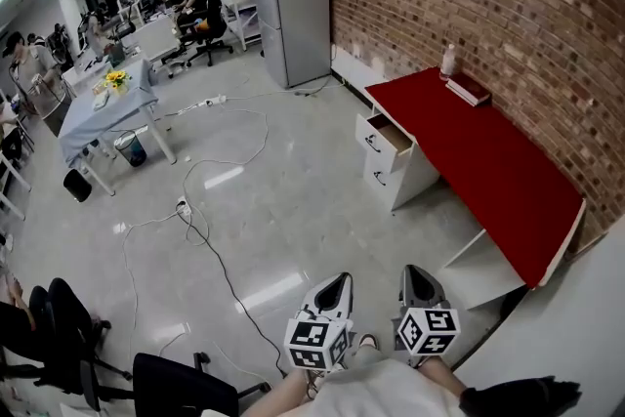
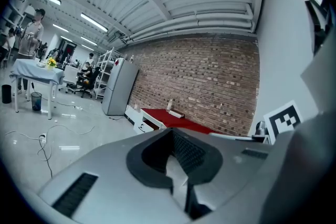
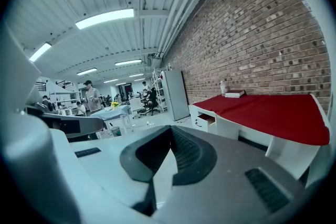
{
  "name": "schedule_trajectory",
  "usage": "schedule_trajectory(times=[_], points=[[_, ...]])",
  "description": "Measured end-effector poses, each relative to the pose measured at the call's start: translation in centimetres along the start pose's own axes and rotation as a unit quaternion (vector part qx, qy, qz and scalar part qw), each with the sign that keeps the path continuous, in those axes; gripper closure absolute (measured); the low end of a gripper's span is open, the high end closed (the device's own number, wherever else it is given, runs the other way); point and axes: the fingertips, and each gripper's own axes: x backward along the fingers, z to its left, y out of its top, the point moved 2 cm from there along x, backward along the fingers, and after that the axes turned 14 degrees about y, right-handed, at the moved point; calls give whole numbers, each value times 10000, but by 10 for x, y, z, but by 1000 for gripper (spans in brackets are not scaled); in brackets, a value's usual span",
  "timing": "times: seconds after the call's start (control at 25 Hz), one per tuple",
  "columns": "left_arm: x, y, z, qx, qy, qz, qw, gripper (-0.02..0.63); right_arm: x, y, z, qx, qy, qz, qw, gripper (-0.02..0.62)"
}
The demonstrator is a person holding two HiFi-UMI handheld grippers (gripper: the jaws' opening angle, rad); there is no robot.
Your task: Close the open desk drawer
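Drawer [image 1: 384,134] stands pulled out under the red worktop [image 1: 488,161] in head view, well apart from me. Left gripper view: left claw [image 2: 172,132] together, empty; right gripper view: right claw [image 3: 170,131] likewise. I'd approach, then push its front squarely.

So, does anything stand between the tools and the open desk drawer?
Nothing visible does. Only bare floor lies between the left tool, the right tool and the open drawer; the floor cables run off to the left.
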Motion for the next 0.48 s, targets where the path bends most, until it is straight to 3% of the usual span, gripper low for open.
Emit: schedule_trajectory(times=[0.48], points=[[-60,5,15,41,99,111,9999,597,-57,7,-34,-41,-12,161,9999,597]])
